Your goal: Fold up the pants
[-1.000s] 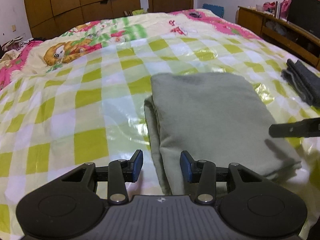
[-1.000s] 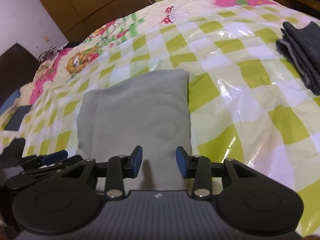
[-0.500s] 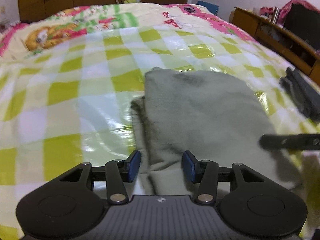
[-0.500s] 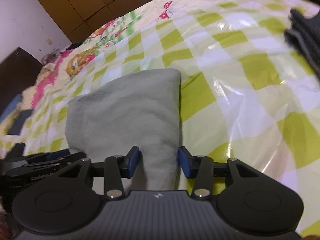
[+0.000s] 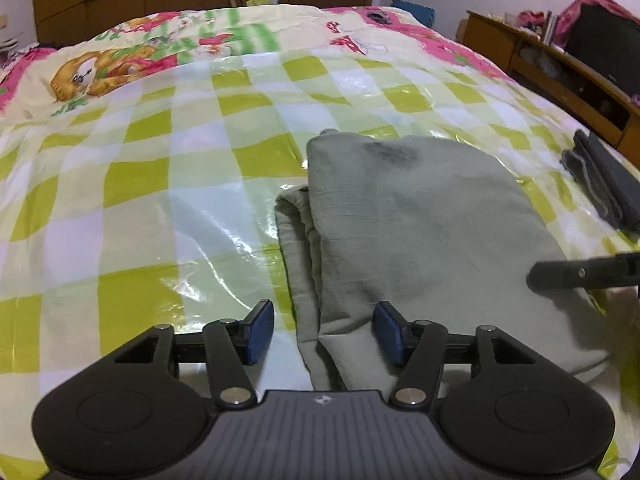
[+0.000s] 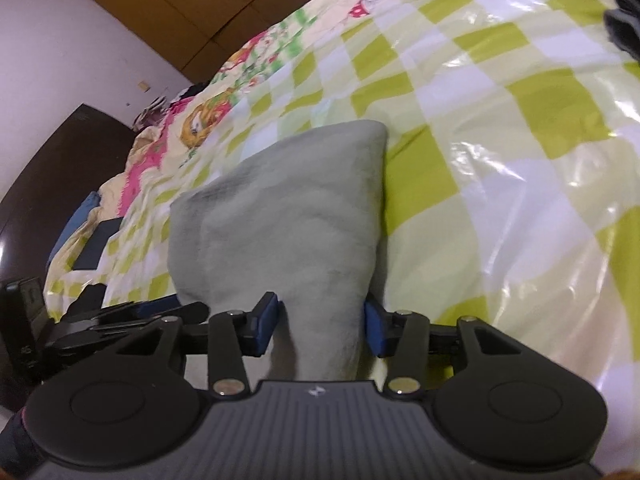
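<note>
The pants (image 5: 420,220), grey-green and folded into a compact rectangle, are laid on the bed (image 5: 160,184), which is covered with a glossy green-and-white checked sheet. In the left wrist view they occupy the centre and lower right of the frame. The left gripper (image 5: 323,332) is positioned at their near left edge; its fingers (image 5: 258,332) are opening, the layered edge is seen between them, and no pad is pressed on it. In the right wrist view, the right gripper (image 6: 322,330) is set at the near edge of the pants (image 6: 288,216); its fingers (image 6: 265,326) are spread moderately, with fabric between them. Whether the right-hand pad touches the fabric cannot be told. A dark folded garment (image 5: 604,184) is placed at the right edge of the left view.
</note>
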Available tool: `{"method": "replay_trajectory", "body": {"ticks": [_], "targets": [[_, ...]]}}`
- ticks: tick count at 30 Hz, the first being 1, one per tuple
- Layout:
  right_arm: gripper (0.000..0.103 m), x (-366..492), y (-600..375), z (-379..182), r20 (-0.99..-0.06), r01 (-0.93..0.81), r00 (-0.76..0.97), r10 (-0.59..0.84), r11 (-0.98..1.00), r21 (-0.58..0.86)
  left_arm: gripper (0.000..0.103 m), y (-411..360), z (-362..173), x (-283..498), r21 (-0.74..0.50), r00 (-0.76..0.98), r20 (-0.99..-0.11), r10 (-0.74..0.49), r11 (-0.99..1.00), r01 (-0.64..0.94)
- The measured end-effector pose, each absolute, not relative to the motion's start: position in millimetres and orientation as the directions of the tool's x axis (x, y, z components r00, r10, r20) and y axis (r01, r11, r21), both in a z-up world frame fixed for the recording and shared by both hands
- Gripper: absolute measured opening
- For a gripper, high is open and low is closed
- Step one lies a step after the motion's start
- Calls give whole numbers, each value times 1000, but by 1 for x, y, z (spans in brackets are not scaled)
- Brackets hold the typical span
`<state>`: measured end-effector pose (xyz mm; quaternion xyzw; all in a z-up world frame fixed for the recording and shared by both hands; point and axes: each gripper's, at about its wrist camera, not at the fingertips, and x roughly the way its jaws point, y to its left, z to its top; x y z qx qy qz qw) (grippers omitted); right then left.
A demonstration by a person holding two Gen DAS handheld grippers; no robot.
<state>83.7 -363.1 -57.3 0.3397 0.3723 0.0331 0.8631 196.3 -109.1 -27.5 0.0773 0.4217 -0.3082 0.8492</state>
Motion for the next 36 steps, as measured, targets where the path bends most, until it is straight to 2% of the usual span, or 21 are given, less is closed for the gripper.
{"method": "replay_trajectory", "body": {"ticks": [6,10,12,16,18,20,22,26,30,32,34,36], "targets": [[47,87,-368,-61,-588,171,727,355,735,656,71,-125,-35,203,-185,417,-764,-492,787,589],[47,100,-364,-66,-591,170,721,361,734,657,66,-133,-30,188,-144,418,-760,-497,757,638],[33,99,-364,-64,-597,168,718,359,742,649,67,-132,-32,188,-134,414,-766,-492,753,645],[34,106,-368,-73,-599,195,709,372,713,674,67,-138,-40,204,-181,407,-774,-484,786,591],[31,110,-366,-73,-600,193,707,374,715,673,61,-143,-37,201,-167,416,-774,-477,788,593],[19,109,-364,-70,-617,209,702,356,725,656,52,-145,-30,195,-160,420,-766,-487,777,609],[13,102,-368,-62,-593,214,718,364,696,686,38,-146,-22,194,-187,411,-757,-509,771,609],[11,83,-377,-27,-536,175,776,331,704,688,34,-164,-1,190,-251,382,-722,-577,733,632],[11,58,-401,12,-510,158,816,273,743,651,24,-200,27,176,-289,350,-661,-663,657,697],[10,43,-417,28,-501,166,832,238,756,634,24,-225,40,172,-327,310,-628,-714,604,727],[10,27,-436,42,-497,178,843,206,766,618,24,-250,49,165,-306,307,-612,-729,576,758],[10,16,-454,46,-527,228,836,150,779,583,24,-267,47,160,-318,283,-617,-734,561,764]]}}
